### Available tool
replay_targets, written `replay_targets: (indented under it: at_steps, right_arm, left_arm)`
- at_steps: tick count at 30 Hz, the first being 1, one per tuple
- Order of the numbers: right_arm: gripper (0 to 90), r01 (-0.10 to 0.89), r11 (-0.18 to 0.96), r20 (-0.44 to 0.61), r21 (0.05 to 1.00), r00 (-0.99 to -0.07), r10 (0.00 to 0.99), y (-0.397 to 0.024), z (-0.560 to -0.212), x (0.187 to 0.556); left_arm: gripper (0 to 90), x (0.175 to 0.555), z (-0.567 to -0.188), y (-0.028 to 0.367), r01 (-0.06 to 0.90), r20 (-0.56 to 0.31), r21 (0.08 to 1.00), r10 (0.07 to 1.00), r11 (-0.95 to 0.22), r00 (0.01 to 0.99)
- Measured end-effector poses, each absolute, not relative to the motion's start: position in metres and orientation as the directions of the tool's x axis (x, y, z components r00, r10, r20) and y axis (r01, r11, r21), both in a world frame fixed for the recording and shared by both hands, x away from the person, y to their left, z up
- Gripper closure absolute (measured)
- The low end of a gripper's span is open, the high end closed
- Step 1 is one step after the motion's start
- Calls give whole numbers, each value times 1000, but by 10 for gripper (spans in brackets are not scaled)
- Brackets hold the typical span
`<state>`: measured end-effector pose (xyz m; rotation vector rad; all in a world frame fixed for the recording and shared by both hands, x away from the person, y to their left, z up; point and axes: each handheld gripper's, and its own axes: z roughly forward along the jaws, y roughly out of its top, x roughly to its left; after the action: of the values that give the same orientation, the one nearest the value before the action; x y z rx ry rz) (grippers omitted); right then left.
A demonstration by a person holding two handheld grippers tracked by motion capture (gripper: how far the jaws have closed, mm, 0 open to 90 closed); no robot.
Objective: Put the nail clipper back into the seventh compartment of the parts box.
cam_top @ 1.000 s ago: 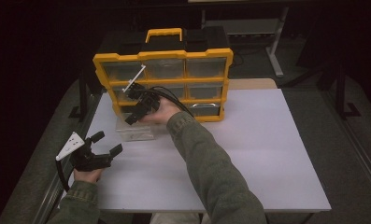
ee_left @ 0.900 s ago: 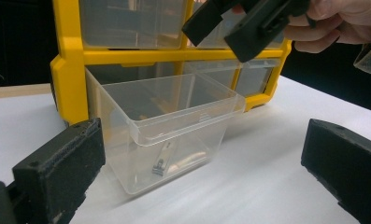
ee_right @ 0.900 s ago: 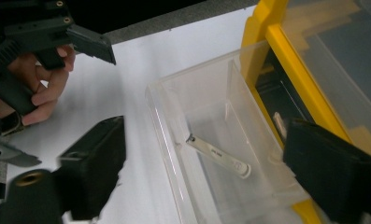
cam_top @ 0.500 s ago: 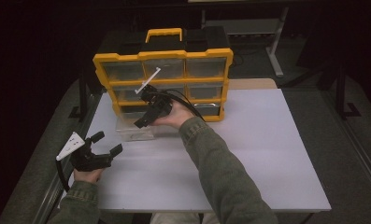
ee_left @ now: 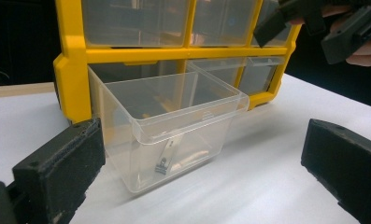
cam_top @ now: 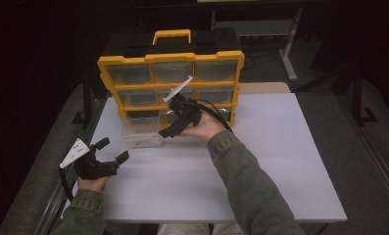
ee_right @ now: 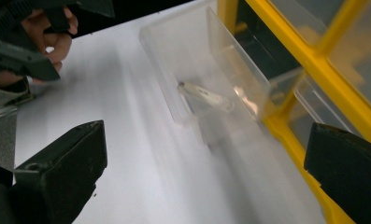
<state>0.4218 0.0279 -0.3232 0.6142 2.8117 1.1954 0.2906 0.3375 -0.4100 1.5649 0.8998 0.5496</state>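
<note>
Clear drawer (cam_top: 142,135) stands pulled out of the bottom-left bay of the yellow organiser (cam_top: 171,85), sitting on the white worktop (cam_top: 260,161) with its back end at the frame. Inside it lies one small metal item, by its look a nail clipper (ee_left: 167,158); the left gripper view shows it resting on the drawer floor near the front wall, and the right gripper view shows it (ee_right: 204,95) lengthwise in the drawer, somewhat blurred.

Right hand-held gripper (cam_top: 175,120) hangs just right of the drawer, in front of the organiser's lower row. Its jaws have just been opening and now stand fully spread, with nothing between them; in its own view both black pads frame bare worktop and the drawer.

Left hand-held gripper (cam_top: 111,151) is low at the near-left of the worktop, apart from the drawer, jaws spread and empty, pointed toward the drawer front.

Judgement: the item appears to be deposited, and the right hand-held gripper is clear of it. The step in hand reads as the change-over from placing to closing.

Next move, as judged: the drawer has to go back into its bay. That calls for a pad set flat against the drawer's front wall, then a straight push along the bay's line. An off-centre push could skew the drawer against the yellow frame. The clipper is loose and may slide.
</note>
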Motion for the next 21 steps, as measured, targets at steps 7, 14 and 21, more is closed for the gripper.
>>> replay_targets:
  at_steps: [7,14,21]
  right_arm:
    - [0,378,585,139,717,-901,412,-6,-332,416]
    - [0,410,539,158,736,-878,452,-39,-340,408]
    - [0,429,505,162,749,-858,488,-67,-349,401]
  left_arm:
    - [0,291,-410,337,244,-134,970,797,-18,589]
    - [0,292,-411,335,246,-131,969,796,-23,591]
    - [0,293,-411,335,250,-131,968,795,-27,593]
